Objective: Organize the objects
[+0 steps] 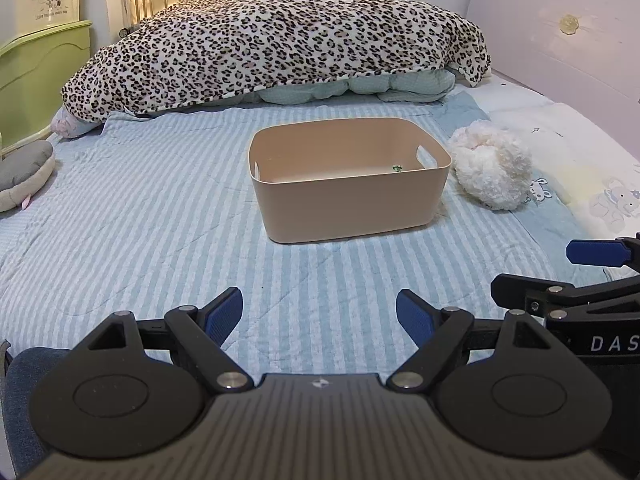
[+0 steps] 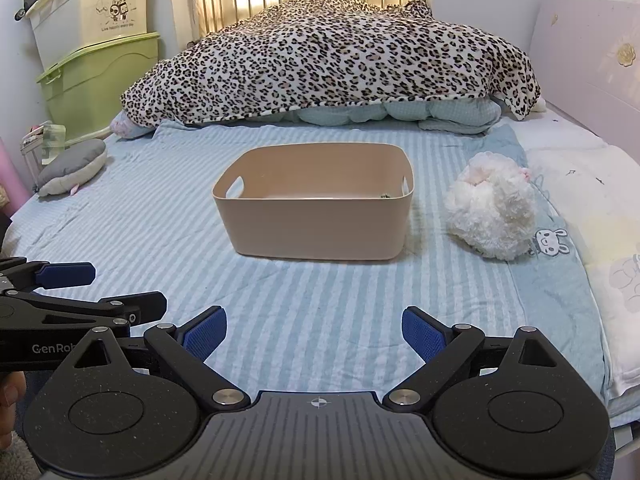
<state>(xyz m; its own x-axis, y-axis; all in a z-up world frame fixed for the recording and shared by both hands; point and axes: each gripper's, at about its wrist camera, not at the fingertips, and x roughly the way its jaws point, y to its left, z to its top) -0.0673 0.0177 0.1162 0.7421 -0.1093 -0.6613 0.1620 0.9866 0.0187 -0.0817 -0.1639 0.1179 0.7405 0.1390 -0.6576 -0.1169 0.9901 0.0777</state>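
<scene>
- We hold the left tool [image 1: 319, 314] low over the bed, its two black linkage arms spread wide and its ribbed blue pads [image 1: 224, 314] pinching nothing
- Our right tool [image 2: 314, 334] sits beside it, likewise spread apart and holding nothing, with the same textured blue pads [image 2: 420, 334] on matte black arms
- Ahead of both lies the tan bin [image 2: 314, 216], a smooth plastic tub with rounded corners, slot handles cut into its short walls, and a tiny dark-green speck on its floor
- Just to the right of the bin, apart from it, rests the white plush toy [image 2: 494, 210], a fluffy, shaggy ball with a touch of pink
- Far to the left lies the grey cushion [image 2: 74, 166], flat and rounded with a pale underside
- All of these sit on the bed sheet [image 2: 160, 240], a soft quilted fabric in pale blue and white stripes
- Behind the bin, a leopard-print blanket [image 2: 332, 56] is heaped over puffy mint bedding
- Glossy green and cream storage boxes [image 2: 100, 60] are stacked at the far left
</scene>
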